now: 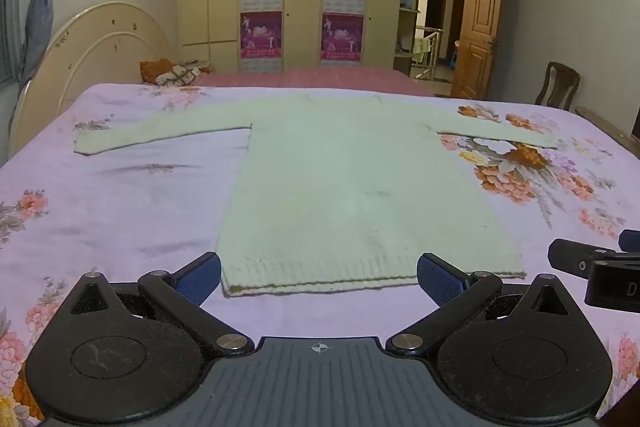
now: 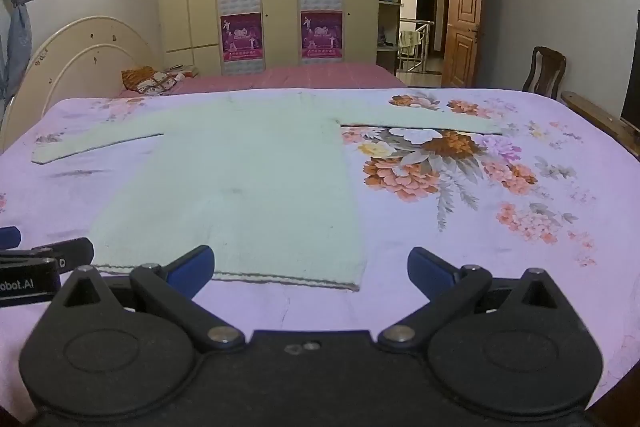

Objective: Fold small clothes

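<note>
A small pale green knit sweater lies flat on the floral bedsheet, both sleeves spread out sideways and the ribbed hem toward me. It also shows in the right wrist view. My left gripper is open and empty, its blue pads either side of the hem's middle, just short of it. My right gripper is open and empty in front of the hem's right corner. The right gripper's fingers show at the right edge of the left wrist view. The left gripper's fingers show at the left edge of the right wrist view.
The bed has a lilac floral sheet and a cream headboard at the left. A second bed with a pink cover stands behind, then wardrobes. A wooden chair and an open door are at the right.
</note>
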Motion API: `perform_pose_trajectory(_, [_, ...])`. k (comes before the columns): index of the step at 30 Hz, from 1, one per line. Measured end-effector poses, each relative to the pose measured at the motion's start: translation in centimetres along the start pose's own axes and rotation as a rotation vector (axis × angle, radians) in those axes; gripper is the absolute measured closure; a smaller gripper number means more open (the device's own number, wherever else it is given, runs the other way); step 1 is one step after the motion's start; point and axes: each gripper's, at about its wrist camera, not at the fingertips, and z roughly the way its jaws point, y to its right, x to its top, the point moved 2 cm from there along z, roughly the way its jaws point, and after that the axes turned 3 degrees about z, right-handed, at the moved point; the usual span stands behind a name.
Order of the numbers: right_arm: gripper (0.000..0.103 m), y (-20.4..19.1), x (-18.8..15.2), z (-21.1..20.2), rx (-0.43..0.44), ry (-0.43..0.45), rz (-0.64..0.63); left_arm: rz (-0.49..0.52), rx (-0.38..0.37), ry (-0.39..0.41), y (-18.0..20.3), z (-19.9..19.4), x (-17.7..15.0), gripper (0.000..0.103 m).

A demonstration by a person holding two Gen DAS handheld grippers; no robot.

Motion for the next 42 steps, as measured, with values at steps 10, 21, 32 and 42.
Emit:
perform_pose_trajectory(10, [0.001, -0.07, -0.12, 0.07, 0.001, -0.003, 0.002, -0.001, 0.003, -0.004, 0.05, 0.15, -0.12, 0.000])
perform_pose_trajectory(21, [0.001, -0.18, -0.24, 0.14, 0.005, -0.007, 0.004, -0.006, 0.005, -0.006, -0.08, 0.29, -0.10, 0.000])
perform_pose_trajectory(32, [0.001, -0.30, -0.06, -0.09, 0.008, -0.008, 0.004, -0.015, 0.011, -0.008, -0.38, 0.37, -0.20, 0.000])
perform_pose_trajectory(42, [0.001, -0.43, -0.04, -0.19, 0.007, -0.008, 0.005, -0.015, 0.010, -0.005, -0.73, 0.42, -0.05, 0.000])
